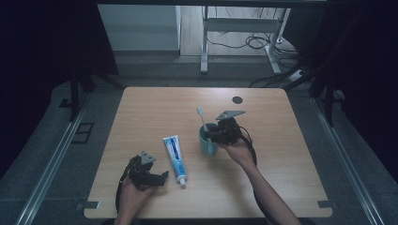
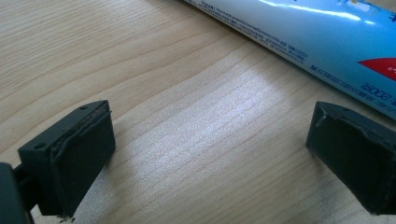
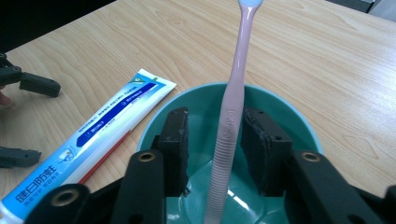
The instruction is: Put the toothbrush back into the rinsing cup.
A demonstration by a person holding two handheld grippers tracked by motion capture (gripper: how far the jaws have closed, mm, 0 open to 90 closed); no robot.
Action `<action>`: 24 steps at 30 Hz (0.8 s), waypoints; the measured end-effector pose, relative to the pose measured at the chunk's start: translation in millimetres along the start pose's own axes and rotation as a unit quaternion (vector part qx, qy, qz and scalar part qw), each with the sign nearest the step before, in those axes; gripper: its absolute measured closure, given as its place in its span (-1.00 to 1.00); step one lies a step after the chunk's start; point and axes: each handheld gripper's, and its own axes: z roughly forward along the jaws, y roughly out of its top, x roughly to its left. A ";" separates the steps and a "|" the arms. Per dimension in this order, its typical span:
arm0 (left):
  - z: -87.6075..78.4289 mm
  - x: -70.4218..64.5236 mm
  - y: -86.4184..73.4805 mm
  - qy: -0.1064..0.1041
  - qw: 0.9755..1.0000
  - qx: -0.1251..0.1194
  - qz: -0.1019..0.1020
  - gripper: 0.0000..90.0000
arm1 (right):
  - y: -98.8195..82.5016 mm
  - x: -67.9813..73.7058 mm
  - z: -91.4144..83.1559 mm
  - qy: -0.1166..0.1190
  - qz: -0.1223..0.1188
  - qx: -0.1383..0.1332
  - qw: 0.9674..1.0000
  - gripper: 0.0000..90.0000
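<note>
A pink toothbrush (image 3: 238,74) stands head up in a teal cup (image 3: 289,116) near the middle of the wooden table (image 1: 155,108). My right gripper (image 3: 217,126) reaches into the cup (image 1: 206,140) from above. Its jaws stand on either side of the handle, and a gap shows on the left side, so it is open. A blue-and-white toothpaste tube (image 1: 175,157) lies flat left of the cup, cap toward the front edge. My left gripper (image 1: 162,177) rests low at the front left, open and empty (image 2: 210,126), with the tube (image 2: 327,32) just beyond its fingertips.
A small dark round hole (image 1: 237,100) sits in the tabletop at the back right. Past the far edge are a grey floor, desk legs and loose cables. Metal rails run along both sides of the table.
</note>
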 end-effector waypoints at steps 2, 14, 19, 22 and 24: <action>0.1 0.1 0.0 0.000 1.000 0.000 0.000 -0.97 | 0.4 0.2 -2.1 0.001 -0.001 0.001 1.000 0.25; 0.1 0.0 0.0 0.000 1.000 0.000 0.000 -0.97 | 1.9 0.9 -18.2 0.004 -0.006 0.011 1.000 -0.11; 0.1 0.0 0.0 0.000 1.000 0.000 0.000 -0.97 | -1.0 -0.8 -25.9 0.008 -0.004 0.013 1.000 -0.28; 0.1 0.1 0.0 0.000 1.000 0.000 0.001 -0.97 | -2.6 -2.0 -28.8 0.009 -0.001 0.010 1.000 -0.33; 0.1 0.2 0.0 0.000 1.000 0.000 0.001 -0.97 | -5.1 -2.8 -34.0 0.003 0.003 0.007 1.000 -0.39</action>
